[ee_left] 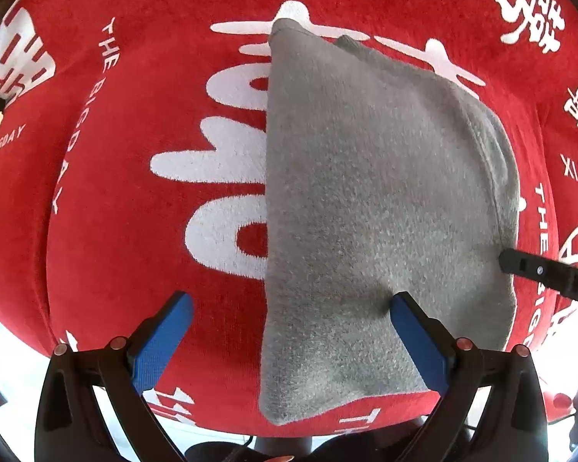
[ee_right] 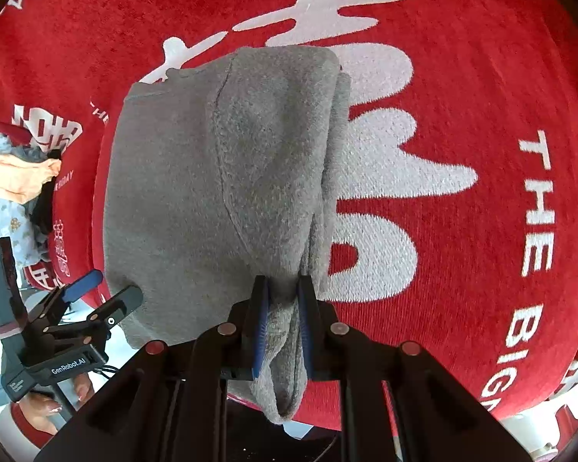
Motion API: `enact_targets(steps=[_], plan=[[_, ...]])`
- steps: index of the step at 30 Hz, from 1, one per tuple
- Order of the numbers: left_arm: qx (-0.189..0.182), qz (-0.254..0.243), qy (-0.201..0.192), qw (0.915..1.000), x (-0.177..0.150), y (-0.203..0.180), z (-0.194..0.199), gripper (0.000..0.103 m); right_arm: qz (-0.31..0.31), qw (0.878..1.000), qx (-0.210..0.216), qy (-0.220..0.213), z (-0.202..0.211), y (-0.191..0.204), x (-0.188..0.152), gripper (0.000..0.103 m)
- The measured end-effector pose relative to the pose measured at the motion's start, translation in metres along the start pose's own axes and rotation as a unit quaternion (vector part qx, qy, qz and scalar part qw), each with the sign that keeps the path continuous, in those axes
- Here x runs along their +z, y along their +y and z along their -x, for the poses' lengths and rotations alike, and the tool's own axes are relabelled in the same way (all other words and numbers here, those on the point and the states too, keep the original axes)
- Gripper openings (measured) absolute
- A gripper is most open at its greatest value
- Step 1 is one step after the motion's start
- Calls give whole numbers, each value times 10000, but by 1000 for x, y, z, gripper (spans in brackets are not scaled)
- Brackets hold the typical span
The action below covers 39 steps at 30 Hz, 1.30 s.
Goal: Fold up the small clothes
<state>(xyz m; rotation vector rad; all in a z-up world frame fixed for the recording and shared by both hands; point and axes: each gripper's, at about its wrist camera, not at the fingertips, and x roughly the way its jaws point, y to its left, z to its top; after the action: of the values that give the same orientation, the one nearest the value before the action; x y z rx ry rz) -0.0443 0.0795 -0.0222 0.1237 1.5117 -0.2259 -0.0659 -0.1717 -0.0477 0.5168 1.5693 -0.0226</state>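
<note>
A grey fleece garment (ee_left: 366, 200) lies folded on the red printed cloth (ee_left: 135, 154). My left gripper (ee_left: 289, 331) is open over the garment's near left corner; its right finger (ee_left: 416, 338) rests on the grey cloth and its left finger (ee_left: 162, 338) is over the red cloth. My right gripper (ee_right: 283, 319) is shut on the garment's (ee_right: 212, 192) near right edge, with a bunch of grey cloth pinched between the blue pads. The left gripper also shows in the right wrist view (ee_right: 104, 288), open at the garment's left edge.
The red cloth with white lettering (ee_right: 462, 154) covers the table. A pile of other clothes (ee_right: 15, 184), orange and pale blue, lies at the far left. The table's near edge and pale floor (ee_left: 4, 354) run just below the grippers.
</note>
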Motion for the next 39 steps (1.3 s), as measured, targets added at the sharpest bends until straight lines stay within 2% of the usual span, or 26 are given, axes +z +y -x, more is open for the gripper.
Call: enact_targets(steps=[5,10,15,16,17,19,24,29,32,39], plan=[[19,118,115,9999,2,4,-2,102,-102,9999,22,-2,3,-3,-9,19],[114,-13,215,9997,0,1,-3,102,-213,9998,13,-30,5,-6,-11,21],[133,-103,215,9996,-3,0,3,102,-322,9992,-1,-239,17,-6,-15,23],[130,-121,231,9996,-4,0,4,102,-346,9991,-9,-251,19,-6,-16,29],[139,-142,248,9995,-5,0,4,102,-391,9989,-34,-242,22,-6,-19,42],[186,-179,282,9993,-7,0,6,103,-453,9987,-93,-228,25,-7,-24,56],[315,-320,328,9985,-15,-4,15,103,-519,9982,-269,-91,29,-1,-40,58],[346,-393,170,9985,-20,-6,41,102,-437,9979,-485,-31,34,15,-57,74],[421,-451,93,9980,-21,-8,57,102,-321,9976,-610,-88,42,29,-61,80],[326,-444,-74,9985,-23,-5,91,102,87,9949,-902,-451,72,62,-62,84]])
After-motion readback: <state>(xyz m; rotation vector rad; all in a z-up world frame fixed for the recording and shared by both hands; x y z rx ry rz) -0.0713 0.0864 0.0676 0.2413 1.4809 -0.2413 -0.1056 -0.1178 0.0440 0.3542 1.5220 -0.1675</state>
